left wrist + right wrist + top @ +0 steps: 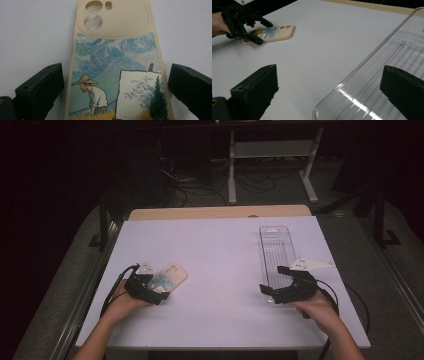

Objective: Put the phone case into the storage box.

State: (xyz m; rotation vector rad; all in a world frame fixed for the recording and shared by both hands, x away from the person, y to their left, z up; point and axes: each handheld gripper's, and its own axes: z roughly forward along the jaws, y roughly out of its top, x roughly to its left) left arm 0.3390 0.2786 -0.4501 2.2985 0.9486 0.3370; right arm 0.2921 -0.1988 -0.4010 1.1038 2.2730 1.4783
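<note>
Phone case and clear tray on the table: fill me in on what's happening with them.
A person at a white table holds a tool in each hand. The left tool sits open around a cream phone case printed with a painter under a swirling sky; its jaws flank the case without touching it, and the case lies flat. The right tool is open at the near end of a clear plastic tray, which holds nothing visible.

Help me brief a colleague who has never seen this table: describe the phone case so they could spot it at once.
On the white table, look to the near left, where the left gripper straddles the phone case with open jaws. It lies flat, cream-rimmed, printed with a straw-hatted painter under swirling blue sky. The clear plastic tray on the right, by the right gripper, is see-through and unprinted.
</note>
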